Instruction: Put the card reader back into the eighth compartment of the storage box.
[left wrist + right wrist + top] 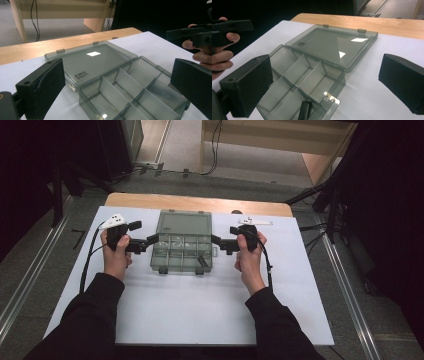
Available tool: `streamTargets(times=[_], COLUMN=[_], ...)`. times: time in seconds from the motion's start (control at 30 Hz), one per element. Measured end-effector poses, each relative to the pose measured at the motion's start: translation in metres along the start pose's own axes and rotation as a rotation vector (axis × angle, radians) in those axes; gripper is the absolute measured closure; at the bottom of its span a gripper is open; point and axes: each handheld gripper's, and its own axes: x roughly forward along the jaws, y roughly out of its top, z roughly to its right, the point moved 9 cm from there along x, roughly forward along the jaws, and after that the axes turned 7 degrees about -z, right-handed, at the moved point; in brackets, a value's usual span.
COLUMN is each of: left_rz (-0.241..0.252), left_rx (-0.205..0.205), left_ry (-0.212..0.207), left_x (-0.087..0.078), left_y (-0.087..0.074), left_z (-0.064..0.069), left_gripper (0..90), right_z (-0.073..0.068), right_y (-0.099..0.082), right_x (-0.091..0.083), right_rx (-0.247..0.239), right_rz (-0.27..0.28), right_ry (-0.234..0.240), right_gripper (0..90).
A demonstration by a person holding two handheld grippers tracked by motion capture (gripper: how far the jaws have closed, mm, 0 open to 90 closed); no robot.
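A smoky translucent compartment box [181,254] lies open mid-table, its lid [184,224] folded flat behind the tray. Dividers split the tray [135,92] into several compartments that hold nothing I can see. My left gripper [151,240] is at the tray's left side and my right gripper [218,241] at its right side, both pointing inward. In the left gripper view, the left gripper [117,85] stands open with the tray between its jaws. The right gripper [324,83] is open too, straddling the tray [299,75] near a black latch [304,110]. The lid [334,45] lies beyond.
A white mat [200,310] covers the wooden table [200,202], with bare room in front of the box. Dark stands and cables [320,195] flank the table on the floor. A wooden bench [50,15] stands beyond the far edge.
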Motion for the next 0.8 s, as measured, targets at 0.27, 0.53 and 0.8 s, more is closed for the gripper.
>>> streamTargets(times=[0.27,0.53,0.8], left_rz=[-0.005,-0.002,-0.008], left_rx=[-0.021,-0.027,-0.052], left_ry=[0.007,0.008,0.014], left_x=[0.005,0.009,0.015], left_y=[0.000,0.003,0.002], left_z=[-0.006,-0.008,-0.012], left_gripper=[0.0,0.0,0.0], right_z=[0.002,0.000,0.004], right_y=[0.009,0.013,0.014], right_x=[0.002,0.008,0.016], right_rx=[-0.007,-0.006,0.005], right_rz=[0.002,0.004,-0.008], right_ry=[-0.002,0.003,0.005], right_gripper=[0.0,0.0,0.0])
